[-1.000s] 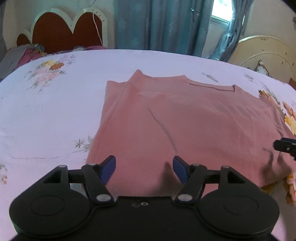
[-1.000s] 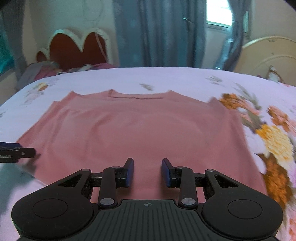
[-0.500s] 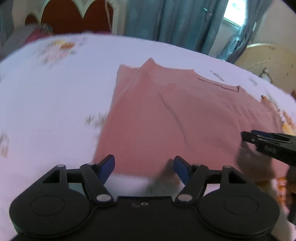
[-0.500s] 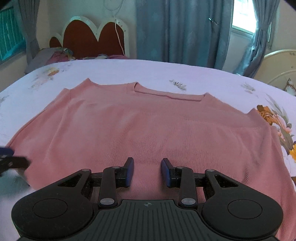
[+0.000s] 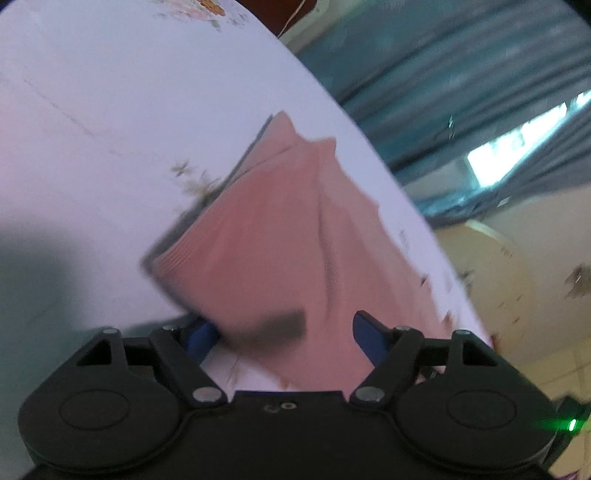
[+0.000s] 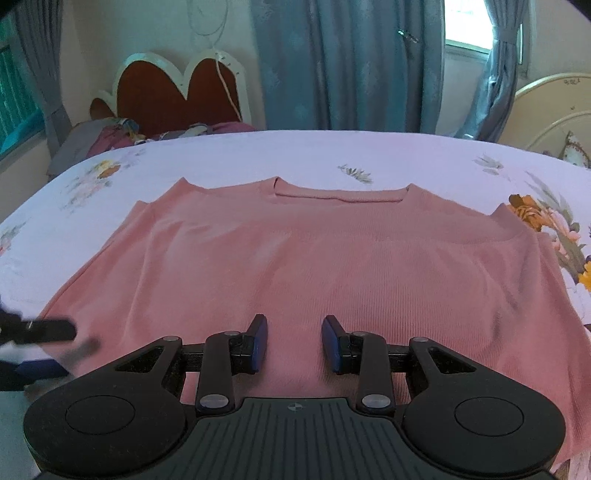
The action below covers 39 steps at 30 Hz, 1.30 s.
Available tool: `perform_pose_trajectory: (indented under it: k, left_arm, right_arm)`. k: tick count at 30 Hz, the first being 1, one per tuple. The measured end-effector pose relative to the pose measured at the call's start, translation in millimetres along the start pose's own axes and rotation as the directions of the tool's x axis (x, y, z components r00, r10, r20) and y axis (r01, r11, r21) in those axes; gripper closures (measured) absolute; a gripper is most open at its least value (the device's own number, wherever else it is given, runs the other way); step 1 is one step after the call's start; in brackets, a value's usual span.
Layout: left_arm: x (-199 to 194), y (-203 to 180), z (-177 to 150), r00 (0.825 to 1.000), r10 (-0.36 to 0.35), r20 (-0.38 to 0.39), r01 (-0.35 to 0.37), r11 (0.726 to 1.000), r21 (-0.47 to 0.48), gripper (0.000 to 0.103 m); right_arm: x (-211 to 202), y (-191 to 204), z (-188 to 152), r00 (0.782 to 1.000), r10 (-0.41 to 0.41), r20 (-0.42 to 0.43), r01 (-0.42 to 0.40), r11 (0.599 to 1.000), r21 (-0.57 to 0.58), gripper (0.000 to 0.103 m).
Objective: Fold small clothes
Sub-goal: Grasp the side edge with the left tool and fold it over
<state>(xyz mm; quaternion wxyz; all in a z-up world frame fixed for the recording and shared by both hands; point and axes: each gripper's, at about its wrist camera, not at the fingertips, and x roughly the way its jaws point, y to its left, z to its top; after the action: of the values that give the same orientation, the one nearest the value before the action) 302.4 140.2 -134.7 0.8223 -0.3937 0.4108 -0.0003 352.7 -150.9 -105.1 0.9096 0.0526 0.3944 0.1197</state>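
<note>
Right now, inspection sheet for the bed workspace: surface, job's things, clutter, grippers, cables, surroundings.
Surface: bed sheet, pale with flower prints.
Job's things: pink top spread flat, neckline at the far side, not yet folded.
Clutter: heap of clothes at the far left by the headboard.
Grippers: left gripper open, jaws have just been opening, astride the top's near left corner; right gripper open over the hem, gripping nothing.
Cables: white cord hanging across the headboard.
Surroundings: blue curtains, window.
</note>
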Motion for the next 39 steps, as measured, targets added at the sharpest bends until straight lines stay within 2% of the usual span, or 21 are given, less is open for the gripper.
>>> perform_pose_trajectory:
  k: [3, 5, 7, 9, 11, 13, 17, 18, 19, 24, 26, 30, 34, 36, 39]
  left_arm:
    - [13.2, -1.4, 7.7, 0.998, -0.035, 0.049, 0.036, 0.999, -0.018, 0.028]
    - [20.6, -5.2, 10.8, 0.996, -0.045, 0.073, 0.045, 0.999, -0.005, 0.034]
    - [28.6, -4.7, 12.7, 0.995, -0.056, 0.08, 0.057, 0.998, -0.01, 0.05]
    - [35.1, -0.2, 14.1, 0.994, -0.06, 0.088, 0.063, 0.998, -0.032, 0.072]
    - [38.2, 4.8, 15.4, 0.995, -0.053, 0.088, 0.058, 0.997, -0.048, 0.087]
    - [39.6, 9.6, 16.6, 0.994, -0.06, 0.087, 0.067, 0.995, -0.073, 0.089]
    - [34.9, 8.0, 14.8, 0.994, -0.056, 0.096, 0.064, 0.995, -0.073, 0.09]
    - [35.2, 7.7, 14.0, 0.993, -0.056, 0.1, 0.063, 0.995, -0.076, 0.09]
    - [35.7, 7.5, 13.1, 0.993, -0.054, 0.105, 0.062, 0.995, -0.076, 0.091]
    - [29.0, -3.8, 7.1, 0.988, -0.019, 0.154, 0.029, 0.998, -0.06, 0.092]
    - [24.2, -15.8, 6.7, 0.984, 0.009, 0.179, -0.004, 1.0, -0.027, 0.092]
    - [17.4, -64.9, 3.5, 0.974, 0.032, 0.223, -0.061, 0.99, 0.125, 0.094]
    - [21.6, -134.1, -9.1, 0.974, -0.019, 0.225, -0.052, 0.95, 0.309, 0.094]
    - [30.0, -173.6, -22.1, 0.977, -0.066, 0.201, -0.021, 0.914, 0.404, 0.094]
    - [51.3, -229.2, -54.1, 0.98, -0.156, 0.125, 0.07, 0.854, 0.515, 0.094]
  right_arm:
    - [4.5, 4.1, 6.3, 1.0, -0.025, 0.01, 0.026, 1.0, -0.006, 0.07]
    - [9.1, 5.9, 11.0, 0.999, -0.043, 0.018, 0.043, 0.999, -0.005, 0.07]
    - [15.4, 7.0, 16.0, 0.998, -0.06, 0.024, 0.06, 0.998, 0.003, 0.07]
    - [22.5, 8.2, 17.6, 0.997, -0.078, 0.022, 0.078, 0.997, 0.004, 0.07]
    - [37.2, 11.1, 11.9, 0.993, -0.114, -0.029, 0.114, 0.993, -0.029, 0.07]
    - [39.7, 17.6, 6.4, 0.99, -0.138, -0.013, 0.136, 0.987, -0.091, 0.069]
    - [35.0, 14.5, 8.0, 0.989, -0.146, 0.007, 0.146, 0.986, -0.075, 0.069]
    - [42.1, 13.6, 3.5, 0.989, -0.145, -0.012, 0.143, 0.986, -0.09, 0.069]
    - [43.0, 14.4, 0.6, 0.989, -0.144, 0.008, 0.144, 0.983, -0.11, 0.069]
    - [42.1, 8.1, 1.3, 0.995, -0.1, 0.003, 0.1, 0.987, -0.122, 0.068]
    - [39.2, 0.3, 3.1, 0.998, -0.06, 0.006, 0.06, 0.993, -0.104, 0.068]
    - [23.9, -20.7, 8.8, 0.999, 0.017, 0.032, -0.016, 1.0, -0.025, 0.067]
    - [0.2, -56.5, 12.8, 0.997, 0.051, 0.059, -0.053, 0.998, 0.026, 0.067]
    - [-18.6, -83.7, 12.9, 0.996, 0.038, 0.082, -0.043, 0.997, 0.063, 0.067]
    - [-48.1, -132.7, 9.1, 0.994, -0.001, 0.11, -0.013, 0.992, 0.126, 0.067]
